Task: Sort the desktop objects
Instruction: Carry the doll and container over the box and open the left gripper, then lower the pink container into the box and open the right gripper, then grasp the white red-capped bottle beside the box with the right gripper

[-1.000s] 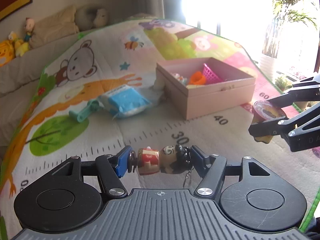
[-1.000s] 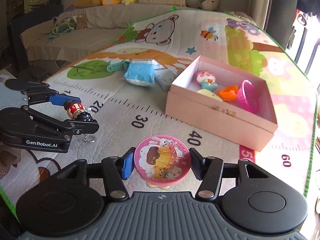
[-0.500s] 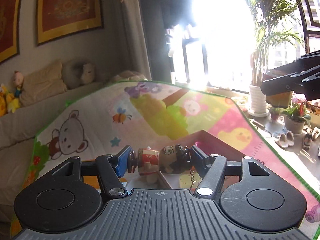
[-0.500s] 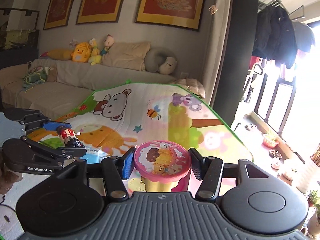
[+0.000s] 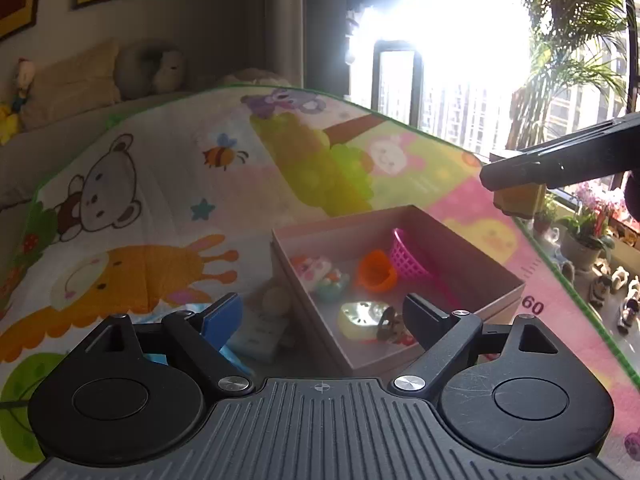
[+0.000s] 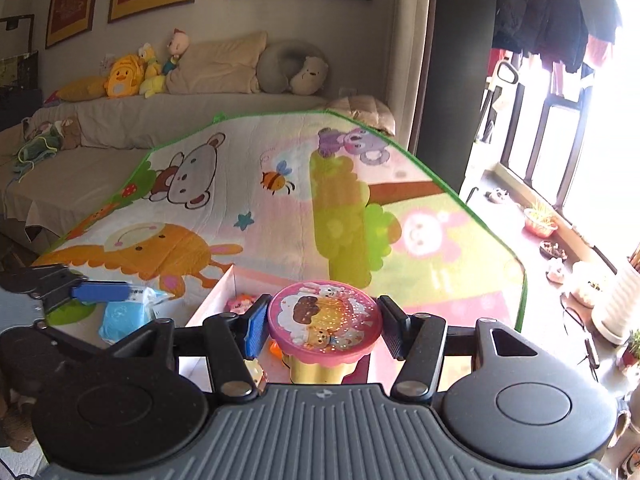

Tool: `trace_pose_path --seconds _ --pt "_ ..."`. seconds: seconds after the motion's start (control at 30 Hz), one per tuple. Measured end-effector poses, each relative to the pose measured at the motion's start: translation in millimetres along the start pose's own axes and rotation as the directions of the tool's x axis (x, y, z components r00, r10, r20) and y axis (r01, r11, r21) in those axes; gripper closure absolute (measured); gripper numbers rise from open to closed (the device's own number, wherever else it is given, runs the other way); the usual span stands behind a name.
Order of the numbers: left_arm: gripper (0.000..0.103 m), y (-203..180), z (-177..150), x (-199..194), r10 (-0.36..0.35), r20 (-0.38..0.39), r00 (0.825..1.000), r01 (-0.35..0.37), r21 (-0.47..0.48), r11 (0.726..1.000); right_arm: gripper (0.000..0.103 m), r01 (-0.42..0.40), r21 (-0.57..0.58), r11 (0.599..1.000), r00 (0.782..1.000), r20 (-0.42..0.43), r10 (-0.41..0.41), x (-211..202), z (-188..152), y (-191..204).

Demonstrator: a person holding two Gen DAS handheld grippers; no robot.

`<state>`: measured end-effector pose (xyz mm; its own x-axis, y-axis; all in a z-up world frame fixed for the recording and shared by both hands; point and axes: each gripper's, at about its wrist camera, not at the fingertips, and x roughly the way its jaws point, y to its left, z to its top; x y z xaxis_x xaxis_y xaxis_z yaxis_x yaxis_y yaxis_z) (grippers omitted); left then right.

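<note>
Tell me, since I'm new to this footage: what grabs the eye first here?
The pink-lidded toy cup, clamped in the right gripper above the mat, stands out most. Next is the pink box on the cartoon play mat, holding an orange cup, a pink basket and a small doll, right before the open left gripper.

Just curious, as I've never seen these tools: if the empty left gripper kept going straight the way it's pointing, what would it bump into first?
Probably the pink box just ahead of the left gripper, around its near wall.

Blown-out window glare (upper right); dim wall; fisheye-bent edges.
</note>
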<state>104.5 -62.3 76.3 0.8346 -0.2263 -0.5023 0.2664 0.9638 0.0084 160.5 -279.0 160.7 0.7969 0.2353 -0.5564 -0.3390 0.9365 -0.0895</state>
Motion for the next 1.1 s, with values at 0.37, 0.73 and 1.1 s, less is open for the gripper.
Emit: trace_pose_path --seconds 0.37,0.73,1.1 --pt "0.004 59 -86 -46 0.144 -0.123 0.982 -0.156 -0.092 0.983 0.042 -0.041 0.032 0.999 0.987 -0.155 0.045 46 -6 32" --pt "0.002 91 -111 -65 0.184 -0.091 0.979 -0.201 -0.235 0.951 0.028 -0.190 -0.046 0.981 0.956 -0.236 0.174 96 46 158" --pt "0.002 104 -115 -70 0.135 -0.060 0.989 -0.147 -0.318 0.937 0.070 0.019 -0.138 0.990 0.916 -0.394 -0.073 244 49 199"
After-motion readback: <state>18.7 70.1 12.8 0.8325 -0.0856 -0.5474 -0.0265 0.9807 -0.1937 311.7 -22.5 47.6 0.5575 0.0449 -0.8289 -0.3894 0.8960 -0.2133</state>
